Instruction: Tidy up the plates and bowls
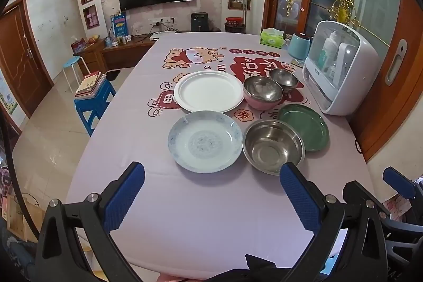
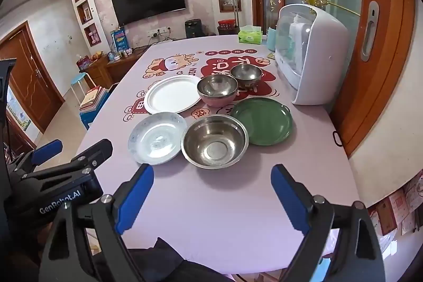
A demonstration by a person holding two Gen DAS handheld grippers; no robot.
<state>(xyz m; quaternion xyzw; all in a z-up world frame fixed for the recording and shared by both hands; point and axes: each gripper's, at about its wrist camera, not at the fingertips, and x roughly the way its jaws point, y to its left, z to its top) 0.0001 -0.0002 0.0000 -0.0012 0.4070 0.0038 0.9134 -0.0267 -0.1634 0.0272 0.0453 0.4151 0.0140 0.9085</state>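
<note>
Left wrist view: left gripper [image 1: 211, 176] hangs with jaws wide and empty over the near table edge, short of the pale blue patterned ceramic plate [image 1: 205, 140] and the wide stainless steel bowl [image 1: 273, 147], probably staged for a first pick. Right gripper [image 2: 211, 176] likewise wide, empty; white plate [image 2: 173, 94], green plate [image 2: 263, 122] and two small steel bowls [image 2: 217, 87] lie unstacked beyond.

white plate [image 1: 208, 91]: flat, back left
blue-patterned plate [image 1: 205, 141]: front left
green plate [image 1: 304, 126]: right
large steel bowl [image 1: 273, 146]: upright, between the front plates
pink-sided bowl [image 1: 262, 92], small steel bowl [image 1: 283, 78]: touching, back
</note>
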